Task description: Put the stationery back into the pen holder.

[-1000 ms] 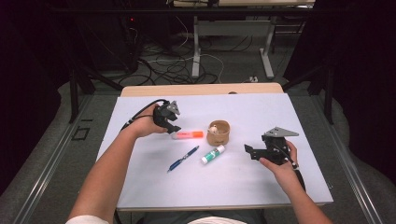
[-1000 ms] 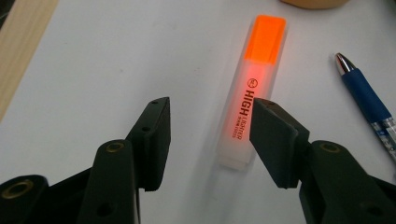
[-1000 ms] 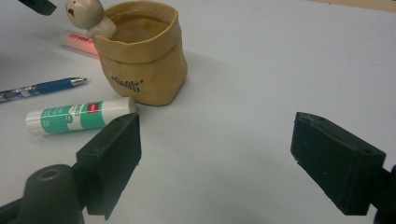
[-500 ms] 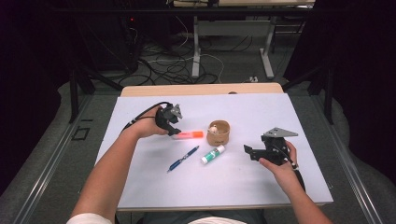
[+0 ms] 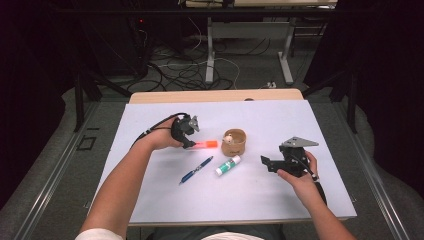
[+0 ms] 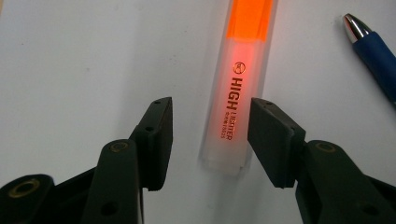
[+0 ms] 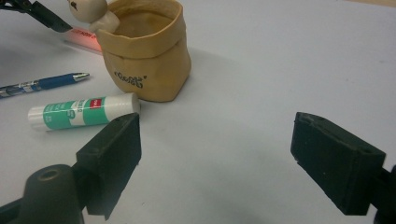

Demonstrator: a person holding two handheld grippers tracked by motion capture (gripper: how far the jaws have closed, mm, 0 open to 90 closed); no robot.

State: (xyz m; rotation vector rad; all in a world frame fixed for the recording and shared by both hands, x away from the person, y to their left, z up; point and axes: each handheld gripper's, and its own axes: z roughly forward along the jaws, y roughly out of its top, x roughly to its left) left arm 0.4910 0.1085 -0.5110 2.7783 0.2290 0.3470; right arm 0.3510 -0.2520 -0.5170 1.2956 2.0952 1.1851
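Black hand-held gripper (image 6: 210, 126) with flat rectangular jaw pads, brass-ringed screw holes, trailing black cable; white sleeve.

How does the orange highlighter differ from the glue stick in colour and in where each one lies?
The highlighter is orange with a clear end and black lettering; the glue stick is white with a green label. The highlighter lies between the open jaws of the left gripper, its clear end toward them; the glue stick lies by the tan pouch, away from both grippers. Both lie flat on the white table.
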